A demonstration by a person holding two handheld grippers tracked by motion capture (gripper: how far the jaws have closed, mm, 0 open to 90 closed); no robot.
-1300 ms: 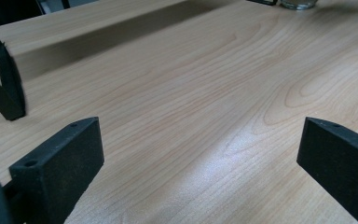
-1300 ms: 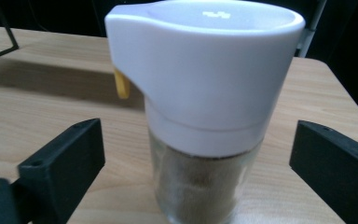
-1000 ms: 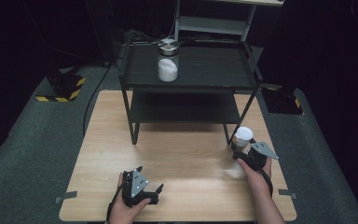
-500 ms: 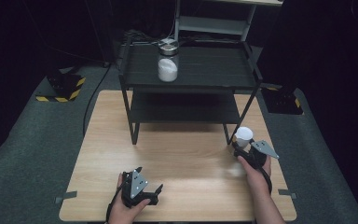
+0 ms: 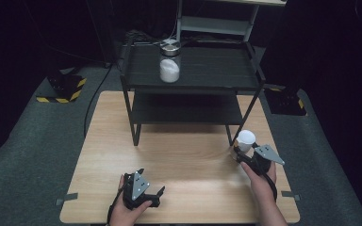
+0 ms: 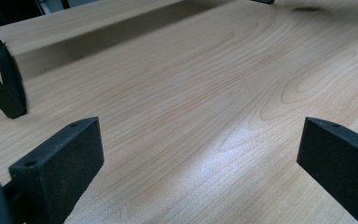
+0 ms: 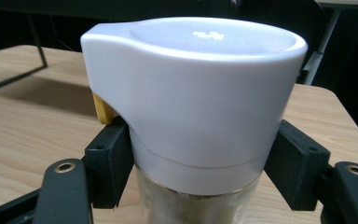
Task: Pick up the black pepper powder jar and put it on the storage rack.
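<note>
From the high view I see my right gripper (image 5: 243,153) just off the front right leg of the black shelf rack (image 5: 188,80), clamped on a small jar with a white cap (image 5: 246,138); its jaws have just been closing onto it. My left gripper (image 5: 143,190) sits low over the wooden table (image 5: 188,155), well in front of the rack and near the table's front edge. A glass jar of white powder (image 5: 169,63) stands on the rack's top shelf.

In the left gripper view my jaws stand wide apart with bare table (image 6: 191,116) between them, and a leg of the rack (image 6: 4,88) is at the far left.

In the right gripper view both jaws press the jar (image 7: 196,107) just under its white cap, above the glass body, and a yellow tab (image 7: 103,109) pokes out beside the cap.
</note>
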